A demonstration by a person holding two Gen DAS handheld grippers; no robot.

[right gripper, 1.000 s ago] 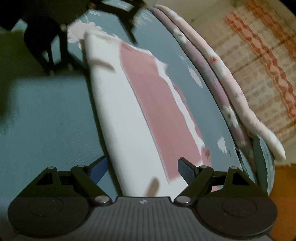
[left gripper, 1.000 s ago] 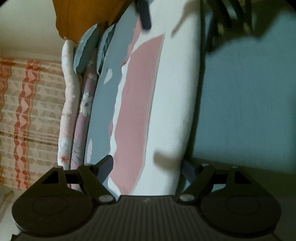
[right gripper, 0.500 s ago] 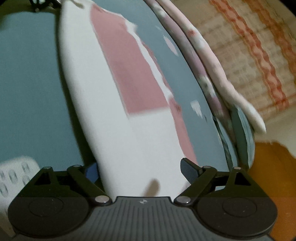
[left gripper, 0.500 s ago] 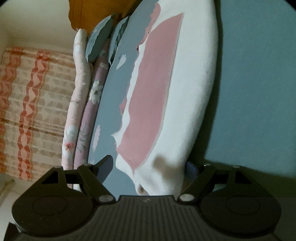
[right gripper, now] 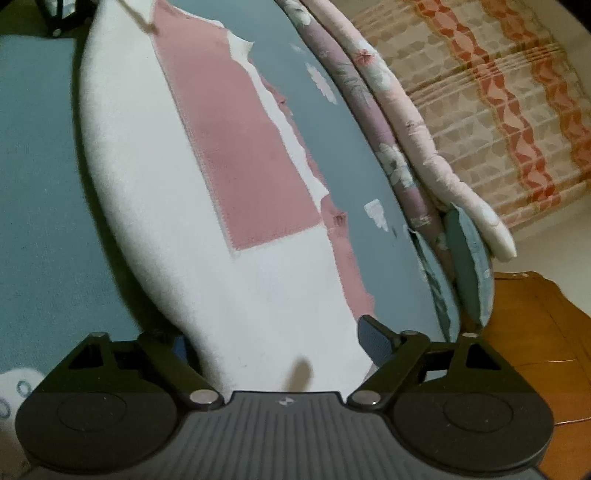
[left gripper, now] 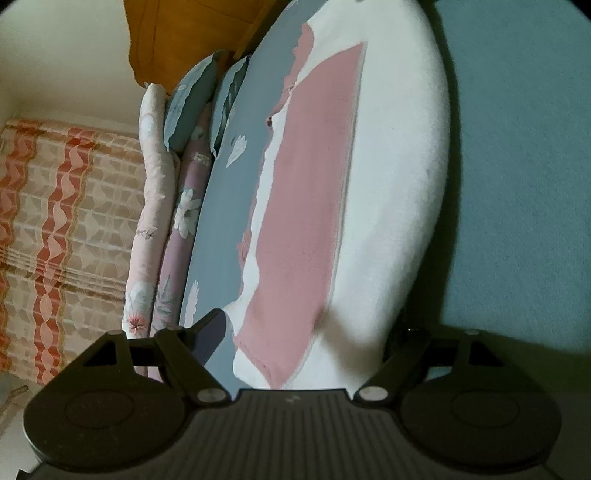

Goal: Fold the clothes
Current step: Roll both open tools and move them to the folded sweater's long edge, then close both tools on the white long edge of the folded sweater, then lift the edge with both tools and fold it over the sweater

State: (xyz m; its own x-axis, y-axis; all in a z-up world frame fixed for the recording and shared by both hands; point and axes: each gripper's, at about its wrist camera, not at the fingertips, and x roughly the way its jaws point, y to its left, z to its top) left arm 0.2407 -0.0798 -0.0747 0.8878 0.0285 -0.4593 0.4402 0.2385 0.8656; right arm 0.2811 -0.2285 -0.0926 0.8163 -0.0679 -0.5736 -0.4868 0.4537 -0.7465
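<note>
A white garment with a large pink panel (left gripper: pixel 306 206) lies stretched over a blue-grey floral sheet (left gripper: pixel 221 229) and a teal blanket (left gripper: pixel 517 184). Its near end runs between the fingers of my left gripper (left gripper: pixel 304 332), which stand wide apart and open; the cloth hides the right finger. The same garment (right gripper: pixel 155 192) fills the right wrist view. Its other end passes between the spread fingers of my right gripper (right gripper: pixel 273 339), also open. The left gripper (right gripper: pixel 55 18) shows as a dark shape at the garment's far end.
Rolled floral quilts (left gripper: pixel 147 236) and pillows (left gripper: pixel 188 107) line the sheet's edge. Beyond them hangs an orange-patterned curtain (right gripper: pixel 509 110). Orange wooden furniture (right gripper: pixel 535 332) stands at the bed's head. A white patterned cloth (right gripper: pixel 14 391) peeks in at the lower left of the right wrist view.
Both cameras have swung along the garment, which now looks wider and closer. The right gripper has left the left wrist view, and the left gripper has slid to the top corner of the right wrist view.
</note>
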